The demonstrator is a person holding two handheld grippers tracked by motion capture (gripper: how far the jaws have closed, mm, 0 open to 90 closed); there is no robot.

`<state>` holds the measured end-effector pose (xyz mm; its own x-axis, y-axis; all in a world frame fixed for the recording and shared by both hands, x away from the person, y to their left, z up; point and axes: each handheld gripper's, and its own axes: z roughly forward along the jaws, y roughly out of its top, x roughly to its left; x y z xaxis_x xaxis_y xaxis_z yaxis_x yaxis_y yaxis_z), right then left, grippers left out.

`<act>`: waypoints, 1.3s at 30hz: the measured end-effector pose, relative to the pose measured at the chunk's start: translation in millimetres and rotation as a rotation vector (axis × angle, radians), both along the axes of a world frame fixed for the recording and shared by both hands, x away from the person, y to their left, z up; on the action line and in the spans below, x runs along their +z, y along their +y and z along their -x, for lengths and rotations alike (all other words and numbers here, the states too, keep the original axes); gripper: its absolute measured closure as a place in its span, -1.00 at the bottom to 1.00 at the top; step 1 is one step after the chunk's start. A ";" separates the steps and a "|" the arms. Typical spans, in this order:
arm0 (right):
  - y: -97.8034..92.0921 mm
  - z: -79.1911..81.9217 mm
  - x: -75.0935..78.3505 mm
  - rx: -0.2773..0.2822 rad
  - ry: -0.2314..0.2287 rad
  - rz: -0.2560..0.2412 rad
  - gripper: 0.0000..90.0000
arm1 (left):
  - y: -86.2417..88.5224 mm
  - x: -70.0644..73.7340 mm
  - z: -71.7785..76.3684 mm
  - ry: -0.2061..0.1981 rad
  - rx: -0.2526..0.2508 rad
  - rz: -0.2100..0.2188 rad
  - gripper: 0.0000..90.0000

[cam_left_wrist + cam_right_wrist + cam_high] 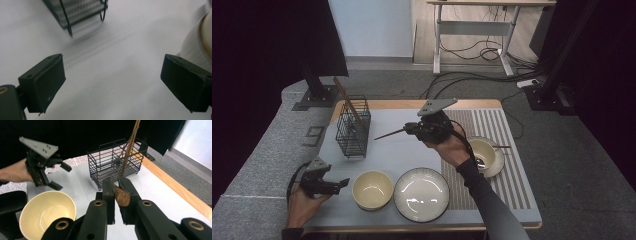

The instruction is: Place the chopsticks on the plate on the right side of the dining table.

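While my right gripper (409,129) is pinching the wooden utensil (122,195) above the mat, I'm aiming it toward the wire basket (352,128) (tip low, slow); left gripper (343,183) is idling, spread.

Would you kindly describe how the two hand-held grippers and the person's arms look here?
Both are black tools with blocky rectangular jaws, each topped by a grey three-cornered plate with small holes. The left hand-held gripper trails a black cable. The right hand-held gripper shows brass-ringed pivot holes along its linkages, and its own black cable. The right forearm wears a dark long sleeve; a dark cuff shows at the left wrist.
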<state>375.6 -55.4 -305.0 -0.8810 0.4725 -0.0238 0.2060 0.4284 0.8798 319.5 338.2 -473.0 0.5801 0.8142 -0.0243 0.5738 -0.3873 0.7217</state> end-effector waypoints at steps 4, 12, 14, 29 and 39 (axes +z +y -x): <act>-4.6 4.3 -2.7 0.006 -0.007 -0.005 0.86 | -2.0 19.2 -1.8 -0.015 -0.041 0.017 -0.91; -14.0 13.9 -7.7 0.020 -0.005 -0.009 0.86 | -26.1 50.4 -9.5 -0.046 -0.139 -0.005 -0.96; -16.7 15.5 -8.6 0.023 -0.003 -0.012 0.86 | -33.1 55.4 -12.3 -0.051 -0.155 -0.011 -1.00; -29.7 32.4 -7.2 0.057 0.001 -0.042 0.86 | -102.3 81.0 -36.5 -0.103 -0.305 -0.110 -0.79; -28.3 40.9 -4.8 0.089 0.004 -0.049 0.86 | -120.9 71.5 -42.5 -0.133 -0.343 -0.124 -0.36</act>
<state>334.7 -83.7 -309.9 -0.9195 0.3930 0.0016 0.1731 0.4013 0.8995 362.0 217.2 -401.5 0.8109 0.5641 0.1555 0.3005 -0.6294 0.7166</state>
